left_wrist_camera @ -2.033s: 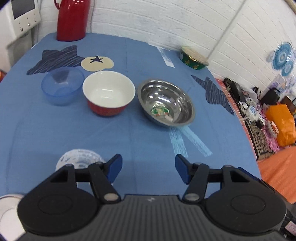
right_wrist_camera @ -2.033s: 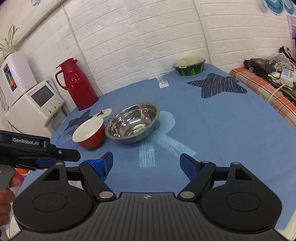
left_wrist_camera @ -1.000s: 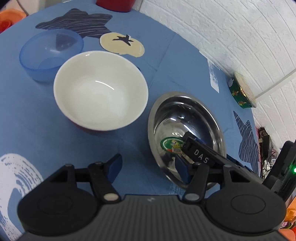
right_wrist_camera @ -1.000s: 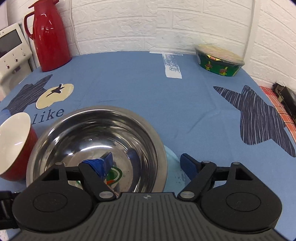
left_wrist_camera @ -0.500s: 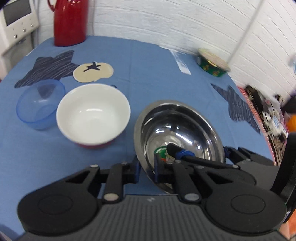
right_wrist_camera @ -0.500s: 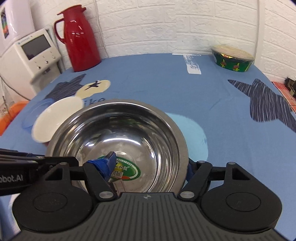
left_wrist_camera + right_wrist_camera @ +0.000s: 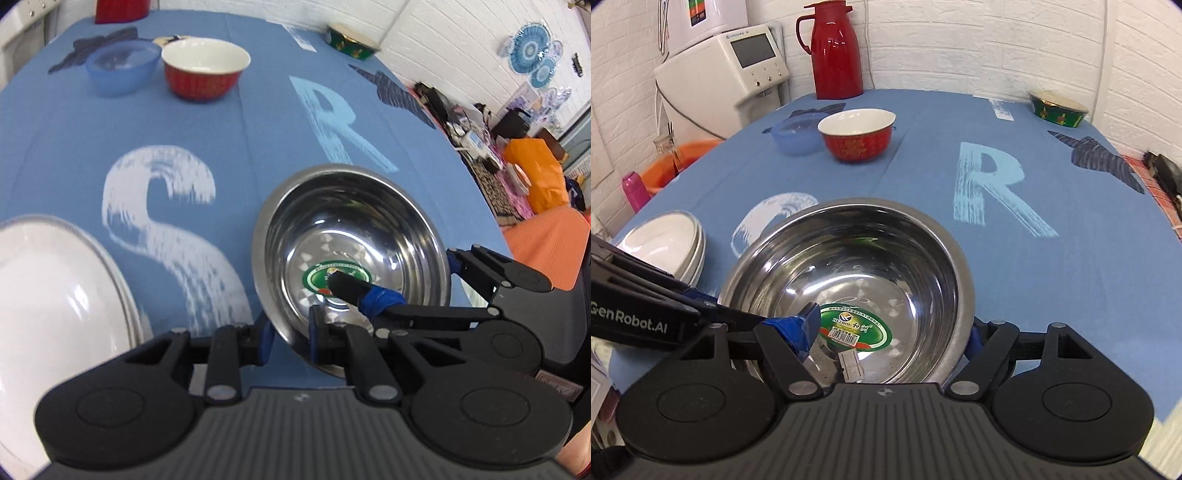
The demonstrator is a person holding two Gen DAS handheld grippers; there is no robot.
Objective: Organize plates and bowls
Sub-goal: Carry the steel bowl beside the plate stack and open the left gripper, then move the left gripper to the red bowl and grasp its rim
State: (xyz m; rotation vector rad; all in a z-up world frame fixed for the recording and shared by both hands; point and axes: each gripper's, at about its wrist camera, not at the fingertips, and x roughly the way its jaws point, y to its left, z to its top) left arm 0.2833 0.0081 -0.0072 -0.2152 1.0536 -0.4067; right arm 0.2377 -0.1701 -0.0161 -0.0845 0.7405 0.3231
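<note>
Steel bowl (image 7: 351, 236), w/ green sticker on its floor, sits at lower centre of both views, over the blue-clothed counter (image 7: 236, 122); whether its base touches the cloth cannot be told. Left gripper (image 7: 290, 341): jaws clenched on the near rim, one finger outside the wall, one inside. Right gripper (image 7: 890, 332): jaws closed across the bowl's right-hand rim, one blue-padded finger (image 7: 798, 328) inside near the sticker, the other outside the wall at lower right. In the left wrist view the right gripper enters from the right edge, its padded tip over the sticker.

Red bowl (image 7: 857, 136) w/ white inside stands upper centre, touching or just beside a blue plastic bowl (image 7: 794, 134) to its left. White stacked plates (image 7: 670, 245) lie at the left edge, near the steel bowl. Green patterned bowl (image 7: 1058, 107) sits far upper right; red thermos (image 7: 834, 51) stands top centre at the counter's far edge, by the brick wall.
</note>
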